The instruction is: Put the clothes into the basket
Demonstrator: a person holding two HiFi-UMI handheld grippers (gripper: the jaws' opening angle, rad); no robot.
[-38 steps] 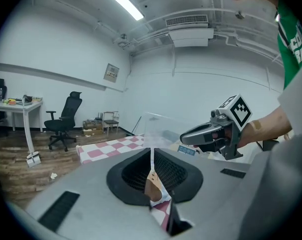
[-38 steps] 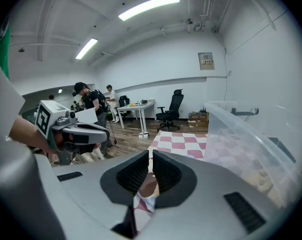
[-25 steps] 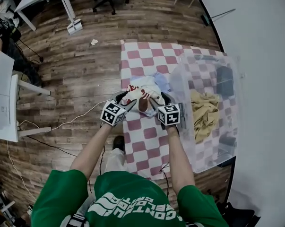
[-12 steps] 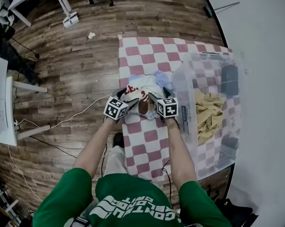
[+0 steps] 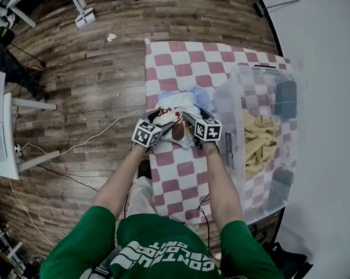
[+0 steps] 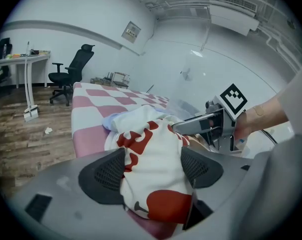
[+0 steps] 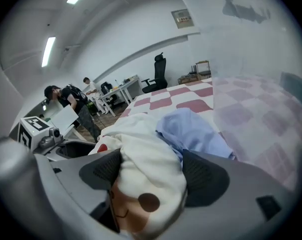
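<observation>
A white garment with red print lies bunched on the checkered table, over a light blue garment. My left gripper reaches it from the left and my right gripper from the right. Both pairs of jaws have just been opening. In the left gripper view the white cloth fills the gap of the open left gripper. In the right gripper view it bulges loosely through the open right gripper, with the blue garment beyond. The clear basket stands at the right.
A yellow garment and a dark object lie inside the basket. Wooden floor with cables runs left of the table, and a white desk stands at the far left. An office chair and people are farther off.
Both grippers have sunk toward the table with the white garment between them. The garment now rests lower on the cloth pile.
</observation>
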